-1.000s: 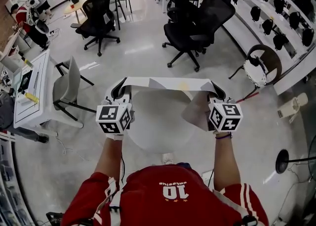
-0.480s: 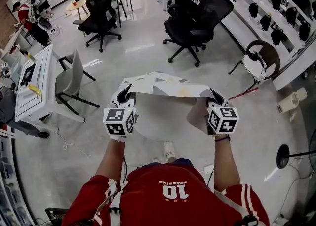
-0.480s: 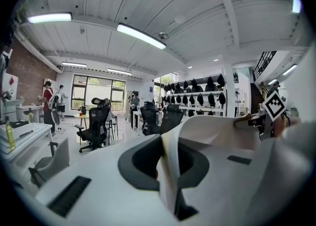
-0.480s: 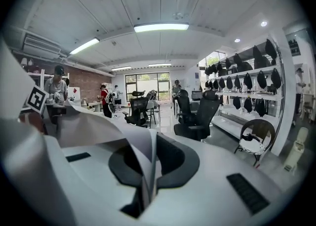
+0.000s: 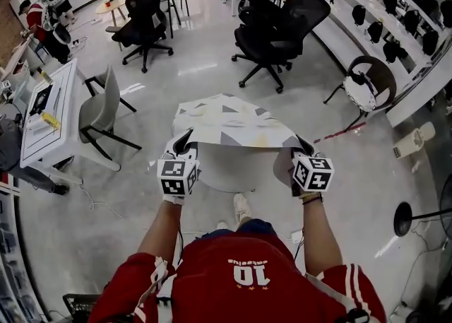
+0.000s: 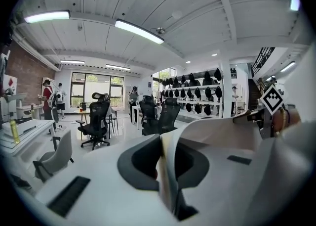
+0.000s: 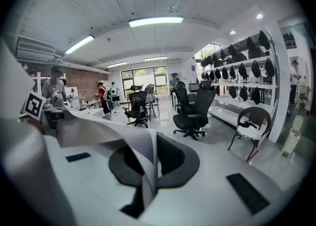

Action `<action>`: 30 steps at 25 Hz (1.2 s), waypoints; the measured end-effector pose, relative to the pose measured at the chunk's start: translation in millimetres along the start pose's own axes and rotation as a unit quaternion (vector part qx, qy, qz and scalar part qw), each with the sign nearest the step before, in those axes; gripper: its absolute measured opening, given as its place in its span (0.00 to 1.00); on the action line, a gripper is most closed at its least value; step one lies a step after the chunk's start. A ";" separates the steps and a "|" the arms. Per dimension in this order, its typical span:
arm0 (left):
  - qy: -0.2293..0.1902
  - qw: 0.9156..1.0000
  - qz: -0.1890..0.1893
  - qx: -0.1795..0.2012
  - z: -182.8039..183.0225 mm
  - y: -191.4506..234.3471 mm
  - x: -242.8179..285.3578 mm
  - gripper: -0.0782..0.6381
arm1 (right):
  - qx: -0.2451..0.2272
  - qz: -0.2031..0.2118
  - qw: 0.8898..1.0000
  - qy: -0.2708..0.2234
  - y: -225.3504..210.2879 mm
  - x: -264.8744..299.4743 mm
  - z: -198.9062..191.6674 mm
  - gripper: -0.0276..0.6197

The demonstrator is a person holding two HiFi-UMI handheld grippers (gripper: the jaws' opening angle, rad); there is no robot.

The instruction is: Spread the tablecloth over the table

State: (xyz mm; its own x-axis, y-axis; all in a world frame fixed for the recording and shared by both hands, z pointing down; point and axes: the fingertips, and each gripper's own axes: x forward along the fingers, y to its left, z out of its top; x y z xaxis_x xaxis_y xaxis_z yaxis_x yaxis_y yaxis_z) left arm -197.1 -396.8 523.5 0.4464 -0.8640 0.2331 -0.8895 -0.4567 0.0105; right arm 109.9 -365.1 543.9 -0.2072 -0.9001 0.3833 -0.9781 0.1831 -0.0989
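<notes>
1. Jaws of the left gripper (image 5: pixel 182 142) and right gripper (image 5: pixel 302 147) grasp the near corners of the tablecloth (image 5: pixel 233 122). In the head view, it is white with grey triangles and covers the round table's (image 5: pixel 224 171) far side.
2. Left gripper view: jaws clenched on a cloth fold.
3. Right gripper view: jaws clenched on the cloth's edge.

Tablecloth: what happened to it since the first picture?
The tablecloth, a narrow strip stretched between the grippers before, has billowed forward and now spreads its patterned side above the round table. The left gripper and right gripper came lower and nearer the person. Both stay shut on the tablecloth's near edge.
</notes>
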 end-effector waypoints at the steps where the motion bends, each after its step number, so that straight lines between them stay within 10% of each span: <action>1: 0.002 1.000 -0.001 -0.001 -4.9 0.0 -2.5 0.13 | 0.001 0.001 1.000 0.001 2.0 -1.1 -5.1 0.07; 30: 0.168 0.984 0.062 0.007 -130.5 -14.9 -60.6 0.33 | -0.080 0.085 0.981 0.157 15.4 -46.6 -114.6 0.17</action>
State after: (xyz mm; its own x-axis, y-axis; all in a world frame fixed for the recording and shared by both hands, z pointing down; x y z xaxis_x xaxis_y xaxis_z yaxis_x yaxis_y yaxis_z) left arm -223.6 -310.0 636.2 0.2760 -0.7955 0.5395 -0.9324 -0.3579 -0.0508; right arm 102.4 -274.9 629.8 -0.3394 -0.6887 0.6407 -0.9138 0.4030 -0.0509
